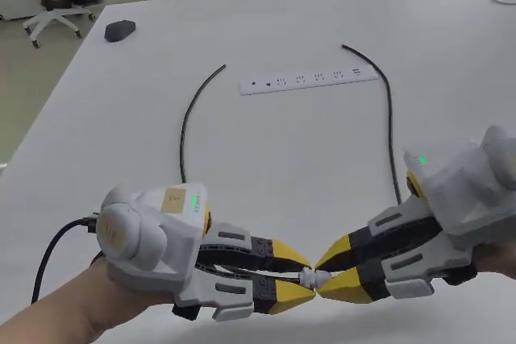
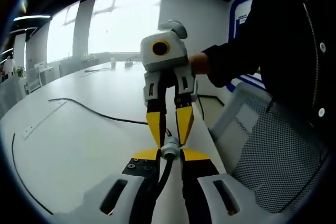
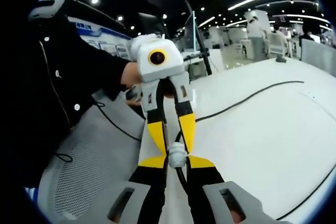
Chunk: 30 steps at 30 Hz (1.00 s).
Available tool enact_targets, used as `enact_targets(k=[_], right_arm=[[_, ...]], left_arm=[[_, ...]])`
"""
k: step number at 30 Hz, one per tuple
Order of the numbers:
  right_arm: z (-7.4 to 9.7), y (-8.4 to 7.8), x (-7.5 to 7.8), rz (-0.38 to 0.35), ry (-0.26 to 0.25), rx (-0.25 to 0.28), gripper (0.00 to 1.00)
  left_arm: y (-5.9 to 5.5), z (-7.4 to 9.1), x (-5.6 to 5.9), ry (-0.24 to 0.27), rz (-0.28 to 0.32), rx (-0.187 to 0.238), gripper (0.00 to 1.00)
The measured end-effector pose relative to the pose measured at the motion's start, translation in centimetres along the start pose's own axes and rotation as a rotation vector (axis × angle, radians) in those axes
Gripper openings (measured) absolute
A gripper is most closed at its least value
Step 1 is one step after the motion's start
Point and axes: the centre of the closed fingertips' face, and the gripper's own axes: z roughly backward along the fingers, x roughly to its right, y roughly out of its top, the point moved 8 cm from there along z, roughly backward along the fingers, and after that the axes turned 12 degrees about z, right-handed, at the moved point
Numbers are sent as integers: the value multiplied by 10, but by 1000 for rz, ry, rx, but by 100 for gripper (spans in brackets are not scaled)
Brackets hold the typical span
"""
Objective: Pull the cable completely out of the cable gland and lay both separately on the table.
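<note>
White cable gland [image 1: 311, 279] sits pinched tip to tip between the left claw [image 2: 170, 154] and the right claw [image 3: 176, 161], both narrowed onto it, near the surface's [image 1: 282, 159] near edge. The black cable [image 1: 390, 118] runs through it and loops far toward a power strip [image 1: 308, 80].

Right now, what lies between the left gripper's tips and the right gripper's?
The white cable gland, threaded on the black cable; left gripper and right gripper both pinch it, seen in the head view.

White cable gland [image 1: 311, 278] threaded on black cable [image 1: 185, 130], above table [image 1: 322, 159]; cable ends trail across it.
</note>
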Motion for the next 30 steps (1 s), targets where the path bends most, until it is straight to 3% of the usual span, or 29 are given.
enact_targets(k=[9, 22, 25, 27, 29, 30], right_arm=[[1, 2, 3, -153, 46, 66, 9], [1, -1, 2, -244, 76, 81, 8], [0, 0, 1, -185, 49, 76, 7], [0, 1, 1, -120, 25, 67, 7], [0, 4, -1, -28, -4, 64, 7], [0, 5, -1, 11, -26, 63, 7]], left_arm=[[7, 3, 2, 18, -66, 14, 15], [9, 4, 2, 22, -91, 13, 15], [9, 5, 1, 28, -80, 13, 15], [7, 5, -1, 33, -41, 14, 15], [7, 6, -2, 30, 73, 36, 15], [7, 7, -4, 29, 87, 51, 15]])
